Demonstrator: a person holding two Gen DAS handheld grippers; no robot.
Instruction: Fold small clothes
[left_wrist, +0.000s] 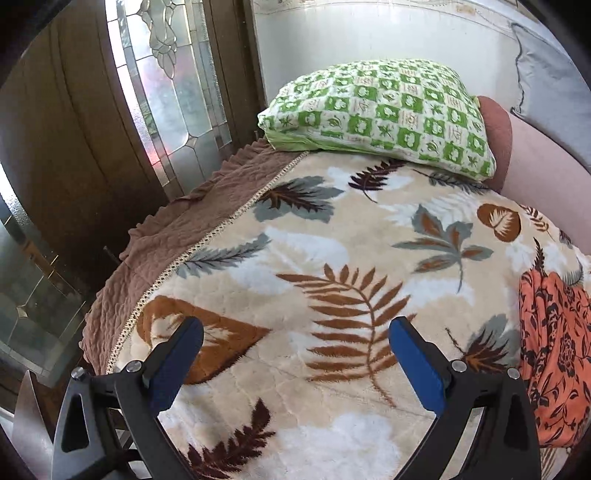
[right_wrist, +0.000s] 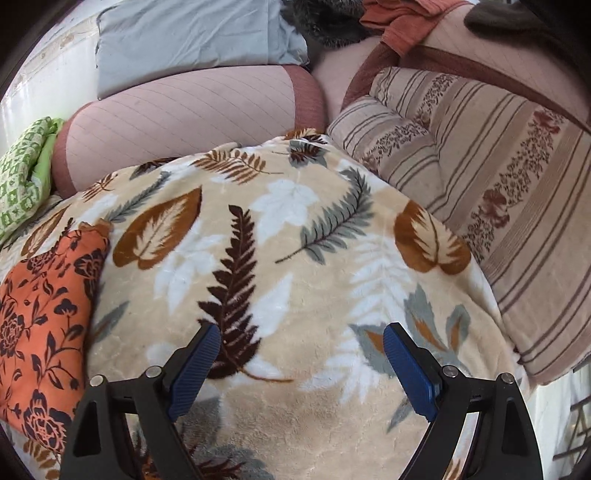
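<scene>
An orange garment with a dark floral print (left_wrist: 554, 347) lies on the leaf-patterned blanket (left_wrist: 332, 258) at the right edge of the left wrist view. The same orange garment (right_wrist: 40, 332) lies at the left edge of the right wrist view, partly cut off. My left gripper (left_wrist: 295, 332) hangs open above bare blanket, to the left of the garment. Over the blanket (right_wrist: 295, 258), my right gripper (right_wrist: 301, 339) also stands open, to the right of the garment. Nothing is between either pair of blue pads, and neither gripper touches the garment.
A green-and-white checked pillow (left_wrist: 380, 110) lies at the far end of the bed. A brown ruffled bedcover (left_wrist: 177, 236) hangs at the left edge, with a glass-paned door (left_wrist: 159, 74) beyond. Pink bolsters (right_wrist: 184, 110) and a striped cushion (right_wrist: 498, 184) bound the far and right sides.
</scene>
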